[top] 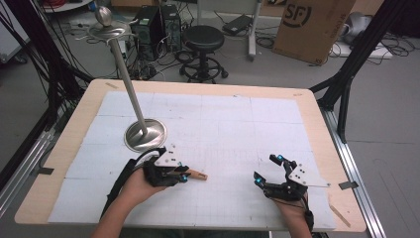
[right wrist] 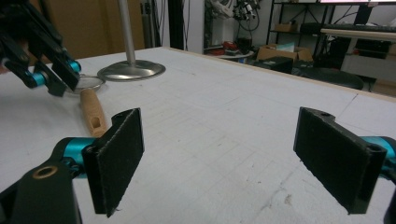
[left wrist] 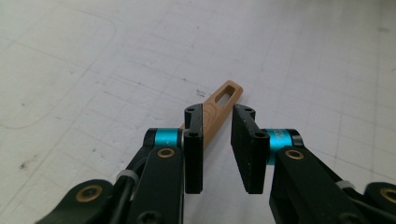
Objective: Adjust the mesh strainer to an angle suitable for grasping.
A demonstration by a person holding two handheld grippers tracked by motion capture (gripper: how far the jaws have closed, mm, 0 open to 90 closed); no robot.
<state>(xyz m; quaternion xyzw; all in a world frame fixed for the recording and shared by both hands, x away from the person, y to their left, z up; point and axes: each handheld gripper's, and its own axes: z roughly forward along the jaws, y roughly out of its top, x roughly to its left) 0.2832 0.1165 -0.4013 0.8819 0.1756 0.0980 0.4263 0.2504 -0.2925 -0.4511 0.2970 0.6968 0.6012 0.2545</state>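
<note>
White gridded mat (top: 223,124) on a wooden table (top: 317,114), cluttered room behind, upper frame. Left gripper (top: 182,174) jaws slightly apart over wooden handle (top: 196,174); right gripper (top: 267,170) wide open.

The only readable lettering is on the cardboard box (top: 312,27) that stands on the floor beyond the far right corner of the table (top: 317,106). Its near face carries large dark letters "SF" set inside a curved ring-shaped mark, printed at a slant because the box leans. The upper part of the mark is cut off by the top edge of the high view. Nothing else legible appears on the table's white gridded mat or on the equipment in the room.
</note>
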